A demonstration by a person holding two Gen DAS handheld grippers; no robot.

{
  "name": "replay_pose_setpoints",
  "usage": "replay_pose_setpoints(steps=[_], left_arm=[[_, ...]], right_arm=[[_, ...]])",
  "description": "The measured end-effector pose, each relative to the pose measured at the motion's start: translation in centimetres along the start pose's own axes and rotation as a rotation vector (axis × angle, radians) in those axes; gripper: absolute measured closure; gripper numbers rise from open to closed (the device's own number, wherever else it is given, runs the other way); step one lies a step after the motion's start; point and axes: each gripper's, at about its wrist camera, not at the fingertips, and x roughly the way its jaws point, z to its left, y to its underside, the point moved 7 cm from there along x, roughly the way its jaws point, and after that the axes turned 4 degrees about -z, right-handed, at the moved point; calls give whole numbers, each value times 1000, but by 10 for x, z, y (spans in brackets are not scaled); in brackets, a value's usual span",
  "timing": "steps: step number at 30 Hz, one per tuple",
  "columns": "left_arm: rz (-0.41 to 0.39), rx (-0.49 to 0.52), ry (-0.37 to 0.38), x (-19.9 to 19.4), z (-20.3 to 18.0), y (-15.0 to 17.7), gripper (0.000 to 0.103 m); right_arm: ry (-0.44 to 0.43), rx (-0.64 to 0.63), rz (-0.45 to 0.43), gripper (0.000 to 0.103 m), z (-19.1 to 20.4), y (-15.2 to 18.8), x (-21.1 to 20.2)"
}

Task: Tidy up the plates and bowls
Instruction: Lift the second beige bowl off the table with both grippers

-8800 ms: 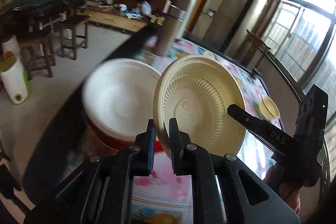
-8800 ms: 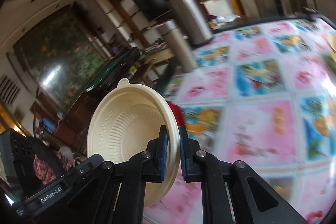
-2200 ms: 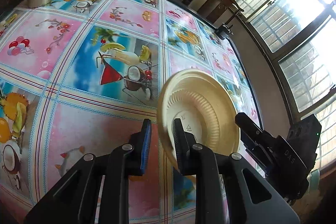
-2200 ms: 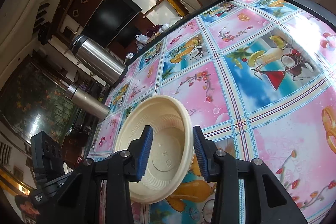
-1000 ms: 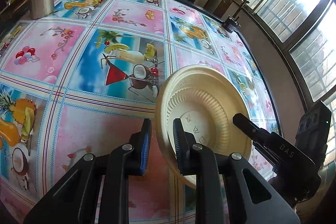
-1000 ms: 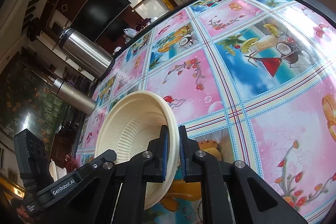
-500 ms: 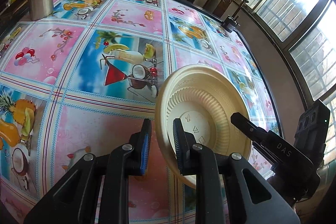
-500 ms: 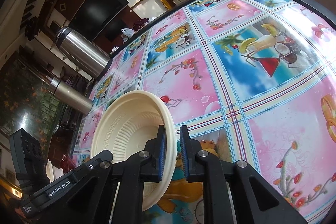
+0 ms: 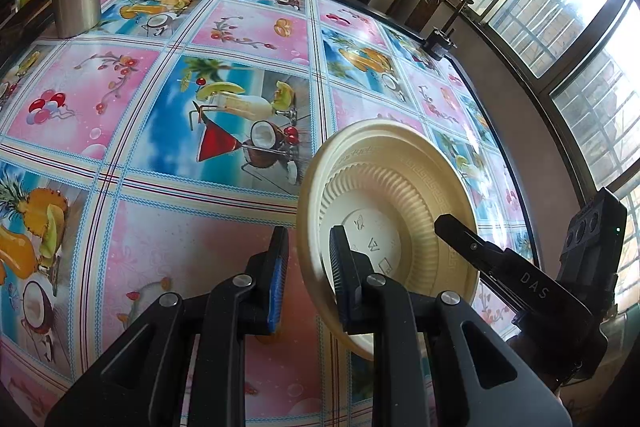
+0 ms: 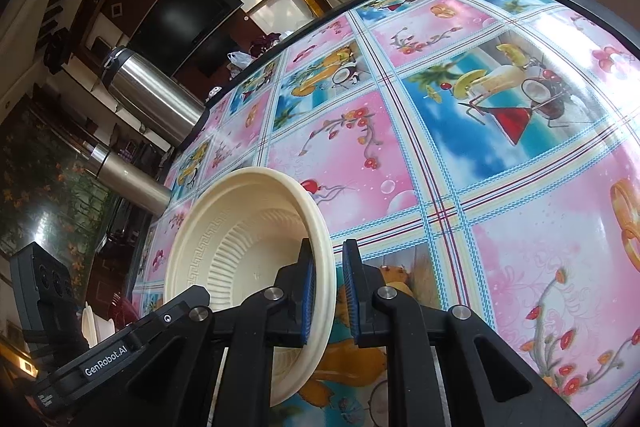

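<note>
- Because the cream ribbed disposable plate [image 9: 400,195] stands on edge above the fruit-print tablecloth [image 9: 180,67], I keep one gripper at each side of its rim, probably to pass it across or steady it before setting it down.
- My left gripper [image 9: 308,231] is part open astride the near rim; cloth shows between one pad and the plate, so it is not clamping.
- My right gripper [image 10: 328,247] is almost closed around the opposite rim, inner pad touching the plate's inside; I cannot tell whether it truly pinches.
</note>
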Motion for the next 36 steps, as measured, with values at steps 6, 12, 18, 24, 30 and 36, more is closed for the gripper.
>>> replay_pose_setpoints(steps=[6, 12, 18, 24, 30, 36], left_arm=[[1, -1, 0, 0, 0, 0, 85], [4, -3, -1, 0, 0, 1, 85], [10, -5, -5, 0, 0, 2, 85], [11, 4, 0, 0, -1, 3, 85], [11, 12, -10, 0, -2, 3, 85], [9, 29, -29, 0, -2, 4, 85]], right_arm=[[2, -3, 2, 89, 0, 0, 0], [4, -5, 2, 89, 0, 1, 0], [-6, -4, 7, 91, 1, 1, -1], [-6, -9, 11, 92, 4, 3, -1], [-2, -15, 9, 93, 5, 4, 0], [33, -54, -15, 94, 8, 4, -3]])
